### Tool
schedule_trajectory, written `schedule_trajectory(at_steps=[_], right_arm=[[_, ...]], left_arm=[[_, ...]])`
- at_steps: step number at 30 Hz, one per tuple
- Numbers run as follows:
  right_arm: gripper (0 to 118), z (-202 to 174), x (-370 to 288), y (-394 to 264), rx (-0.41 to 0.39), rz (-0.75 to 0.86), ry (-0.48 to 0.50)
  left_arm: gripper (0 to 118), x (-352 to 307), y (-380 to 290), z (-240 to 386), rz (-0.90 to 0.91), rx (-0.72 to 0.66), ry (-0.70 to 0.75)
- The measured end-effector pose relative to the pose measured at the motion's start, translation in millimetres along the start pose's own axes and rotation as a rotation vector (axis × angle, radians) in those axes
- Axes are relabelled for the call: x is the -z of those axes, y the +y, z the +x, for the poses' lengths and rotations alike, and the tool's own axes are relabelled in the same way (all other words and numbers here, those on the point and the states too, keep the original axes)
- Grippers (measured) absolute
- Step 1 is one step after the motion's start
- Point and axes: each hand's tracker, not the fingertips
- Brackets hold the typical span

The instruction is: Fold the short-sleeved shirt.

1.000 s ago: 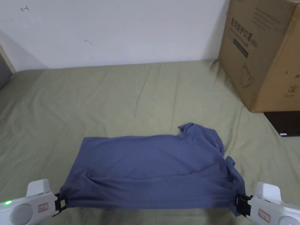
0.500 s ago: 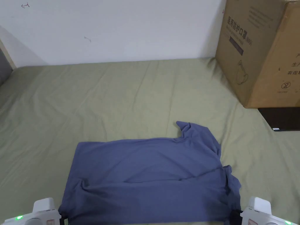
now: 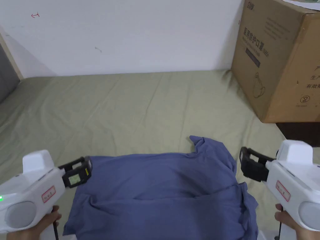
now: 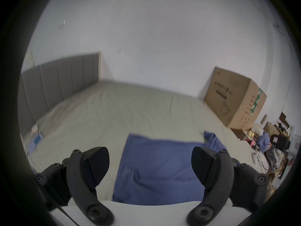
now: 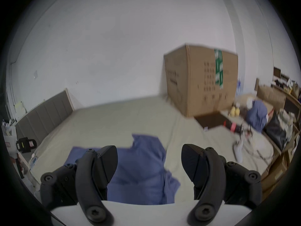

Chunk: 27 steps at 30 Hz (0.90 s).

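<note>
On the green bedsheet (image 3: 131,103), seen from the head view, the blue shirt (image 3: 162,190) lay folded lengthwise, a sleeve sticking up at its far right corner and another bunched at the right edge. The left gripper (image 3: 76,172) hung over the shirt's far left corner, the right gripper (image 3: 250,164) just beside the right sleeve; each was held in a hand low in the picture, and neither pinched cloth. A cardboard box (image 3: 278,59) stood on the sheet at the far right against the white wall (image 3: 125,34).

From the left gripper view, its jaws stood wide apart with nothing between them, the shirt (image 4: 156,167) lying flat below and ahead, the box (image 4: 234,99) far off to the right, a grey headboard (image 4: 57,82) on the left.

From the right gripper view, the jaws likewise gaped, unloaded, above the shirt's (image 5: 140,169) sleeve end.
</note>
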Motion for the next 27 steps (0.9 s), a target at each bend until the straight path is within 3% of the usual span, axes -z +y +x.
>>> schedule_trajectory(at_steps=[3,5,6,8,10,19,27], right_arm=[[82,-15.5,-6.2,14.0,-0.068,0.085,-0.05],[76,-23.0,-8.2,16.2,-0.089,0.112,-0.06],[69,-26.2,-9.1,16.3,-0.096,0.123,-0.068],[41,-30.5,-9.7,16.0,-0.107,0.129,-0.063],[1,-32.4,-8.0,14.3,-0.105,0.135,-0.06],[0,-35.8,21.6,16.9,-0.107,0.119,-0.042],[0,-41.0,74.1,18.6,-0.12,0.062,-0.037]], left_arm=[[106,-7.4,14.8,16.6,0.106,0.037,0.01],[98,-9.5,16.9,25.3,0.155,0.072,0.014],[88,-10.6,16.1,29.1,0.179,0.084,0.007],[44,-8.1,12.6,33.1,0.191,0.098,0.013],[2,-5.3,10.1,36.6,0.189,0.112,0.006],[0,41.6,13.2,35.2,0.078,0.153,-0.024],[0,154.9,26.6,1.8,-0.196,0.189,-0.025]])
